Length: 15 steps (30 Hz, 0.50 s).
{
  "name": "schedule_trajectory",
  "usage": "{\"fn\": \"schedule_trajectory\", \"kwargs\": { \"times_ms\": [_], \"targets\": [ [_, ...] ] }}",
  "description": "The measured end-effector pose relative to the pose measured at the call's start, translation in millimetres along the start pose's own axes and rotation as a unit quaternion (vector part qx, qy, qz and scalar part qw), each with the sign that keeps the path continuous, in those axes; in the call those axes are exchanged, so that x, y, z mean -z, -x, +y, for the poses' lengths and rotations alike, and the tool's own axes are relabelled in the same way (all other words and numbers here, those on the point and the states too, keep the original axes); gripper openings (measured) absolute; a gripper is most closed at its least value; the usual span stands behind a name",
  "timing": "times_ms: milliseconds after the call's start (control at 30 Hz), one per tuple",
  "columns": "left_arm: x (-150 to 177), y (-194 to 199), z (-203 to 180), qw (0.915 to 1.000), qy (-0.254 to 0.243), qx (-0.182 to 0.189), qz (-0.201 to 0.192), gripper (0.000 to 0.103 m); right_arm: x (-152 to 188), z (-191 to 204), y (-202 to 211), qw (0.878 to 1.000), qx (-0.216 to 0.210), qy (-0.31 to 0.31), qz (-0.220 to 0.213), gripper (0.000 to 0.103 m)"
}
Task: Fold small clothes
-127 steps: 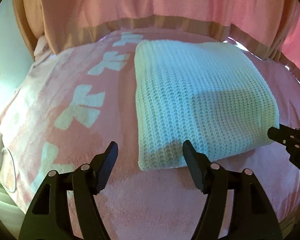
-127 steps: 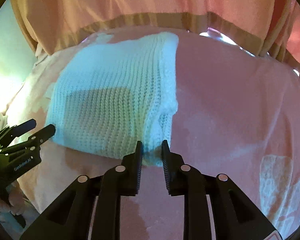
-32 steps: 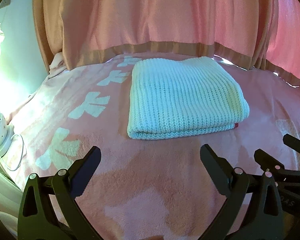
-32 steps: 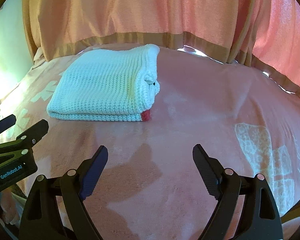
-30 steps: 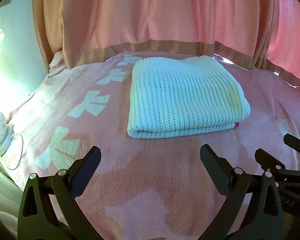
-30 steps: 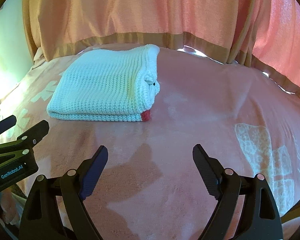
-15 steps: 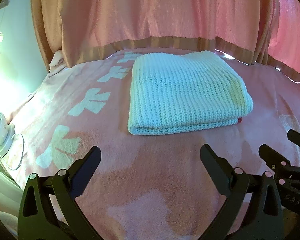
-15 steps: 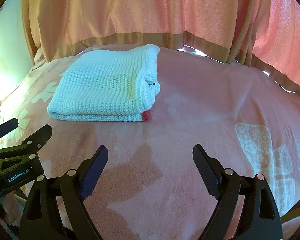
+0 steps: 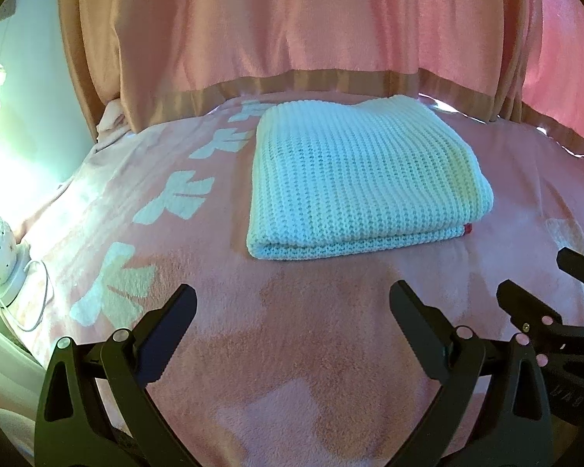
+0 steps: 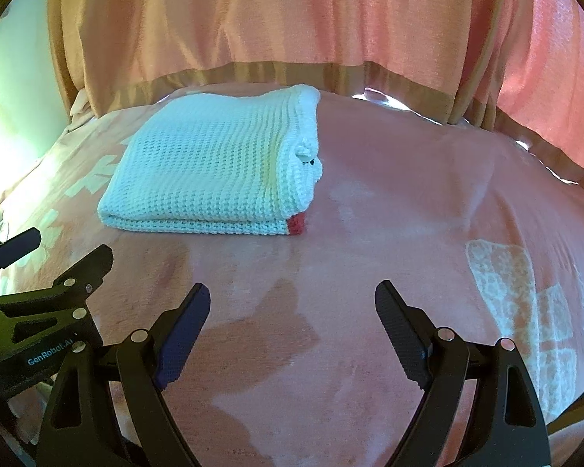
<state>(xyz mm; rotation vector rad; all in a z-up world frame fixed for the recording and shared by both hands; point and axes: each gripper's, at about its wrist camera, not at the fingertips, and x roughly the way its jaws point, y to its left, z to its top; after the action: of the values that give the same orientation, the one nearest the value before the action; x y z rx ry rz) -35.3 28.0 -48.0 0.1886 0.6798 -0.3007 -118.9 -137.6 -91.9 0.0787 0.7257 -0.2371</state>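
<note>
A white knitted garment [image 9: 354,175] lies folded in a neat rectangle on the pink blanket [image 9: 311,369], with a small red corner at its near right edge. It also shows in the right wrist view [image 10: 218,167], left of centre. My left gripper [image 9: 292,311] is open and empty, held back from the garment's near edge. My right gripper [image 10: 292,307] is open and empty, also short of the garment and to its right. Each gripper shows at the edge of the other's view, the right one [image 9: 541,292] and the left one [image 10: 54,257].
Pink curtains with a tan band [image 9: 299,81] hang behind the bed. A small white dotted object with a cord [image 9: 0,249] sits at the left edge. White bow patterns [image 9: 175,198] run down the blanket's left side.
Both grippers have let go of the garment, opened wide and pulled back from it since four seconds ago. In the last second the left view has crept slightly closer.
</note>
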Motion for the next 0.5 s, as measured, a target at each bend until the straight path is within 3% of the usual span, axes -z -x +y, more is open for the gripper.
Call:
{"fn": "schedule_trajectory", "kwargs": {
  "times_ms": [500],
  "targets": [
    [-0.1, 2.7, -1.6, 0.9998, -0.014, -0.01, -0.014, 0.097, 1.4, 6.0, 0.7, 1.0, 0.001, -0.004, 0.0, 0.084]
  ]
}}
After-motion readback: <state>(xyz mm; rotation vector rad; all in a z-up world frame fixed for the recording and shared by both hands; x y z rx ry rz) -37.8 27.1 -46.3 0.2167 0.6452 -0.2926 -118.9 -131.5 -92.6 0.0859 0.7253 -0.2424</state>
